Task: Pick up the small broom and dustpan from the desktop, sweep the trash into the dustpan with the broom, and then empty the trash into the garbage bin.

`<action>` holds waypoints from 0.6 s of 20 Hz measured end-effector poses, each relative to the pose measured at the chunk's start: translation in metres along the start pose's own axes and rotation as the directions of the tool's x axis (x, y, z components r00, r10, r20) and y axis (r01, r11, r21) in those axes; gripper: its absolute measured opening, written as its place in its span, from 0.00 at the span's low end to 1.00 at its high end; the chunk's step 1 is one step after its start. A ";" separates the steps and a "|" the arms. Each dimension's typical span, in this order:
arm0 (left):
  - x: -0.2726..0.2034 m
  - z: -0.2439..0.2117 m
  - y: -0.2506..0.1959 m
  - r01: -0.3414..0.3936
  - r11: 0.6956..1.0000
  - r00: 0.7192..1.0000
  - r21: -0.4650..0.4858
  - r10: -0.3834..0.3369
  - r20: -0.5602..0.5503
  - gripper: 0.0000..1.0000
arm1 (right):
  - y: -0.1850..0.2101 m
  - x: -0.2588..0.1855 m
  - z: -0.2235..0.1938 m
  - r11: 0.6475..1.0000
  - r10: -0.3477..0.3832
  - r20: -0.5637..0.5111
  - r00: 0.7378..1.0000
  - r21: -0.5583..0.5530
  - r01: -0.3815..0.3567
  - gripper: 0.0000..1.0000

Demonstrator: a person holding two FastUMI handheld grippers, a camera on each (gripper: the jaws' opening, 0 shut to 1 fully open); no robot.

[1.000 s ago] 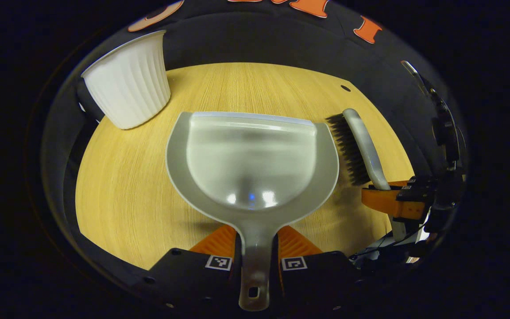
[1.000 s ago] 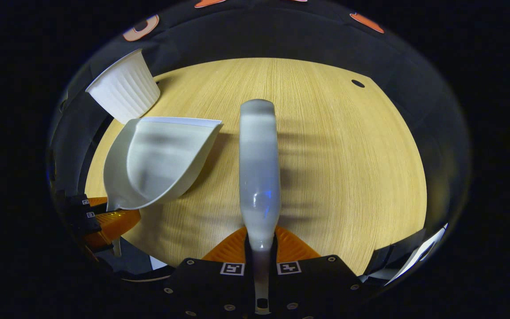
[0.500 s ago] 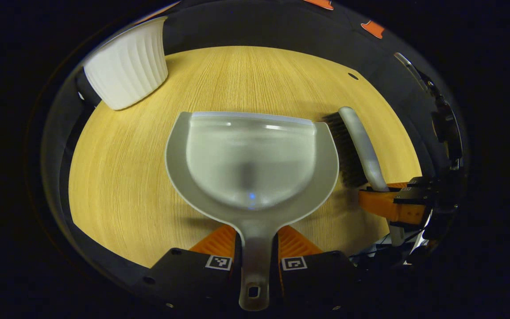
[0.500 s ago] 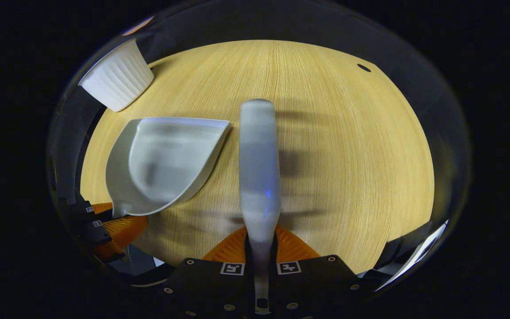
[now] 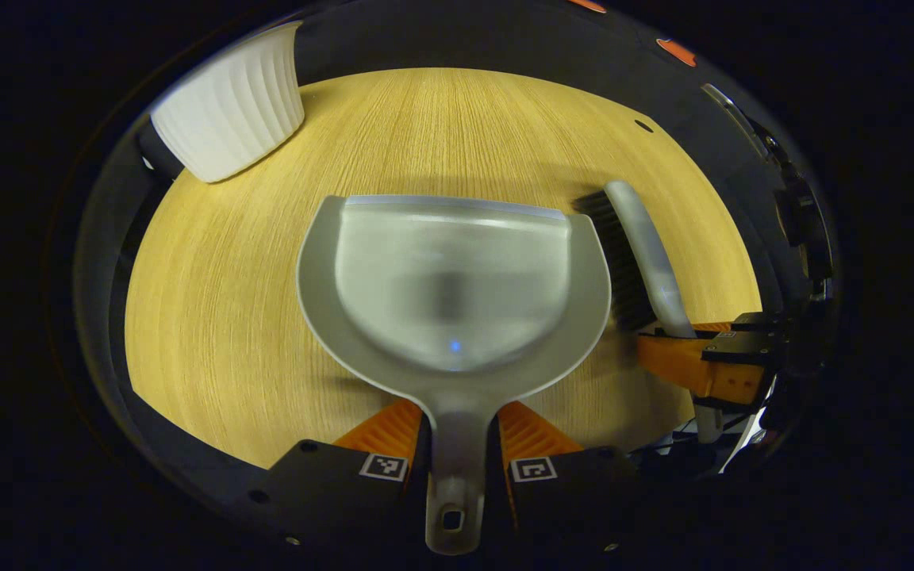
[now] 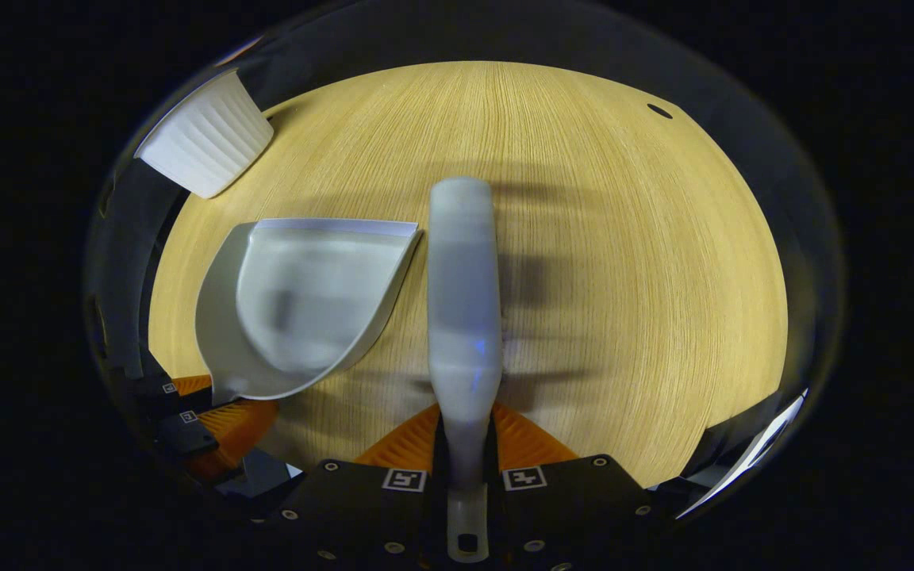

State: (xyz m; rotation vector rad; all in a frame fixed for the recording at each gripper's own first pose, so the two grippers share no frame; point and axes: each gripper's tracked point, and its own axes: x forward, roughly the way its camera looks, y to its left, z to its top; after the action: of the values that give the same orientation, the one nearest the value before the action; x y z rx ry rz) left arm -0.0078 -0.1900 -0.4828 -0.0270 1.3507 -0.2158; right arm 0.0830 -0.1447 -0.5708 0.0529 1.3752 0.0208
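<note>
You hold a tool in each gripper above a pale wooden desktop [image 5: 227, 317]. Your left gripper [image 5: 457, 444] has both fingers closed on the handle of a grey dustpan [image 5: 453, 293], whose pan spreads out ahead of it with the straight lip pointing toward the far edge. The pan looks empty, though its inside is blurred. Your right gripper [image 6: 465, 444] clamps the handle of the small broom [image 6: 463, 293], which runs straight forward from the fingers; in the left gripper view the broom [image 5: 639, 254] sits just beside the dustpan's right rim, its dark bristles turned toward the pan. A white ribbed garbage bin [image 5: 227, 107] stands at the far left corner of the desktop, well apart from both tools. A small dark hole [image 6: 660, 111] marks the wood near the far right corner. No trash can be made out on the bare wood in either view. Judging from this, both tools are picked up and the pan appears cleared, so the step in hand is either a fresh sweep or setting down. The next move calls for keeping both grips firm and the pan level.
</note>
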 end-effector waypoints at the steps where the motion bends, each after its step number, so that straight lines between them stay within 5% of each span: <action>1: 0.001 0.002 0.002 -0.009 1.000 1.000 0.008 0.009 0.006 0.34 | 0.000 -0.002 0.001 1.000 0.006 0.004 1.000 0.001 -0.006 0.22; 5: -0.009 0.002 0.004 -0.012 0.999 0.999 0.032 0.010 0.042 0.41 | -0.001 -0.008 0.012 1.000 0.011 0.048 0.999 -0.019 -0.010 0.27; 7: -0.013 0.005 0.004 -0.014 0.999 0.998 0.038 0.012 0.057 0.45 | -0.002 -0.012 0.016 1.000 0.022 0.072 0.997 -0.023 -0.020 0.49; 12: -0.037 0.021 0.005 -0.025 0.998 0.992 0.056 0.018 0.127 0.62 | -0.006 -0.036 0.028 0.998 0.042 0.149 0.988 -0.046 -0.035 0.59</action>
State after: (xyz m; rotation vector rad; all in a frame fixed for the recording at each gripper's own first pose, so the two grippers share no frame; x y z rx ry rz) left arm 0.0060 -0.1814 -0.4433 0.0216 1.2176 -0.2306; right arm 0.1036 -0.1530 -0.5306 0.0439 1.2226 0.0774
